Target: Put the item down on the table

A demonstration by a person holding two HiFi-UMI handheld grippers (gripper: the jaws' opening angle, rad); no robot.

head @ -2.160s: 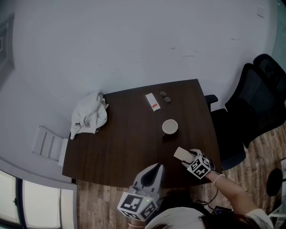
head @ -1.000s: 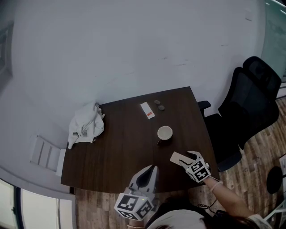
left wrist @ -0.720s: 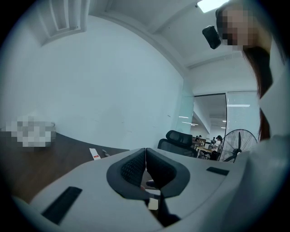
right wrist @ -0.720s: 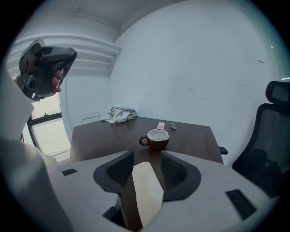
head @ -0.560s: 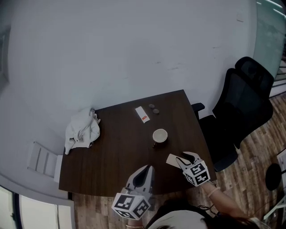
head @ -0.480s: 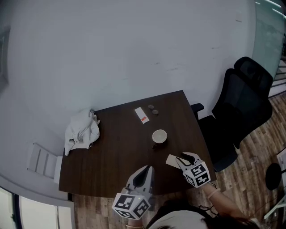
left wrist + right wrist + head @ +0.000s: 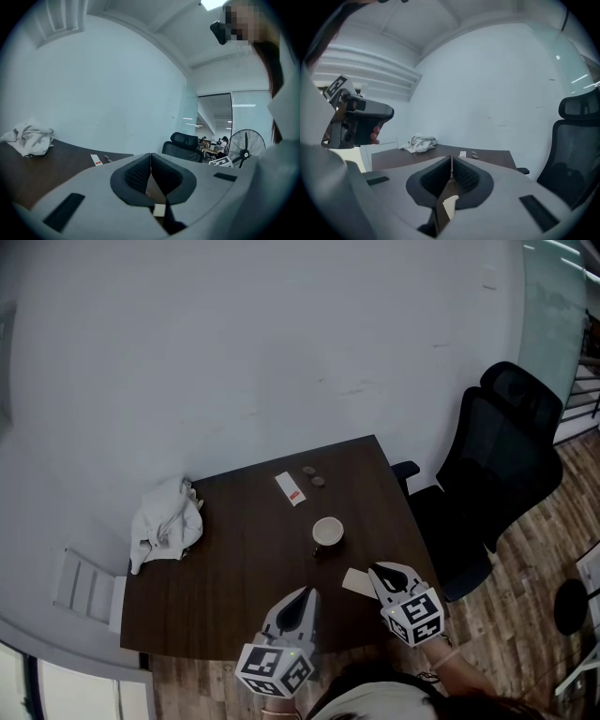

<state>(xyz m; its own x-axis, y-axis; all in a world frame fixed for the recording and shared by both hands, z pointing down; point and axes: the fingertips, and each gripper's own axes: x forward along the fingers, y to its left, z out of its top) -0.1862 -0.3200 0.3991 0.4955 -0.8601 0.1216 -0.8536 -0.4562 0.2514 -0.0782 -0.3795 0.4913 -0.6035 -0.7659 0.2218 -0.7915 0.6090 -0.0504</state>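
Table [image 7: 234, 559] edge hidden beneath left gripper [image 7: 307, 592].

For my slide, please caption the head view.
Dark table with white cloth, cup, beige card and paper strip; black office chair beside.

Pale card [image 7: 356, 580] flat on table [image 7: 234, 549]

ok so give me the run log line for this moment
item: beige card flat on table | right gripper: above card, not touching, fingers just closed shut, nothing between | left gripper: shut, empty
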